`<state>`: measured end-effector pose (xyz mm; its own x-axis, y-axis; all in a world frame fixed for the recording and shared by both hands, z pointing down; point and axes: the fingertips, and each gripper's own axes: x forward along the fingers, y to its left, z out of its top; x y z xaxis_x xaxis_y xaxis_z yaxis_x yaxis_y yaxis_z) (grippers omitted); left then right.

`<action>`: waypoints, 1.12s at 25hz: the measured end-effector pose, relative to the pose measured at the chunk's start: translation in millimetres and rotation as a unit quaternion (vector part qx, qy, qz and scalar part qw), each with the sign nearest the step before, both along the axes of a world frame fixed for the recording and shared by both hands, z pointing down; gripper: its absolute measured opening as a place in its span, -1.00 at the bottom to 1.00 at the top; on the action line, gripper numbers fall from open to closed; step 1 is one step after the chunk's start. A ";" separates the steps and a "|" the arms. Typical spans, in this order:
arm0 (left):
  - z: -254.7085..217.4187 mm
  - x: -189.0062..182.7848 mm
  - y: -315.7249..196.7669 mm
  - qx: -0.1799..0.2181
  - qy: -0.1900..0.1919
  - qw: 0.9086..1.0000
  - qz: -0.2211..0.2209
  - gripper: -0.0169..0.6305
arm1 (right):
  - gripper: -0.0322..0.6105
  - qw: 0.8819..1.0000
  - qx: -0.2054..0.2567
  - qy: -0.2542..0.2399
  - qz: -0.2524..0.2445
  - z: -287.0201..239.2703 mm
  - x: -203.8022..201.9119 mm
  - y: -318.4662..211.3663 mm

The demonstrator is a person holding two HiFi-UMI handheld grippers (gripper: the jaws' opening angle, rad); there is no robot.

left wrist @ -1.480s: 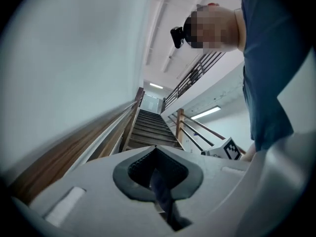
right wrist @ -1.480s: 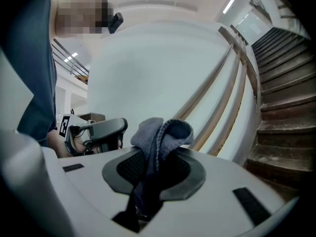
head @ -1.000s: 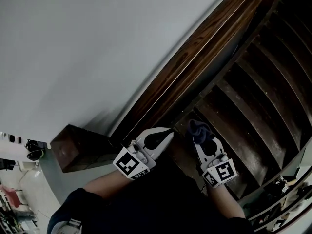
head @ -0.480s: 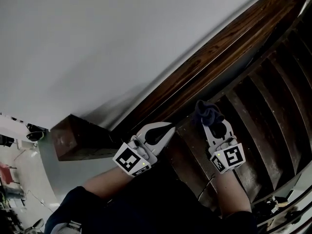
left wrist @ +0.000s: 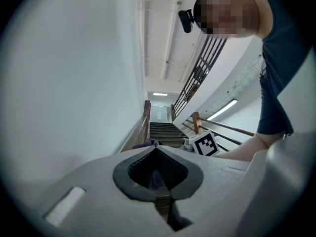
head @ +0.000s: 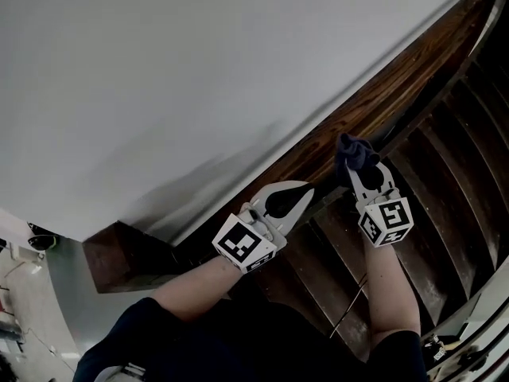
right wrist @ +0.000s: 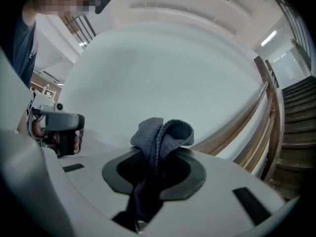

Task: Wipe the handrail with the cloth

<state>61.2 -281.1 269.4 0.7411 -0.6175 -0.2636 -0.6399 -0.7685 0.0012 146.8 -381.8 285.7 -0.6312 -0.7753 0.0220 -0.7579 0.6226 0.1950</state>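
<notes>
One handrail [head: 398, 82] slanted from lower left to upper right, one dark cloth [head: 354, 151] clamped in right claw [head: 358, 165], left claw [head: 306, 191] closed, empty.

An indoor stairwell: dark steps [head: 453, 173], a wooden handrail [head: 390, 86], a plain white wall [head: 199, 70].

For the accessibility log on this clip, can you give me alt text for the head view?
The right gripper, shut on a dark cloth, holds it up to a wooden handrail that runs diagonally along a grey wall. The left gripper, shut and empty, sits beside it above dark stairs.
</notes>
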 end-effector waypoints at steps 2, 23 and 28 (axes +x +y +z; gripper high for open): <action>-11.4 8.0 -15.8 0.004 0.003 1.000 0.006 -0.93 | -0.61 1.000 0.002 0.005 0.010 -15.1 5.3 -20.7; 9.4 15.9 -110.2 -0.048 0.023 0.998 -0.014 -0.93 | -0.61 0.967 -0.024 0.242 0.073 -9.4 2.8 -170.6; 57.1 -6.3 -95.5 -0.087 0.031 0.995 -0.035 -0.93 | -0.61 0.962 -0.007 0.268 0.049 22.4 -38.1 -139.0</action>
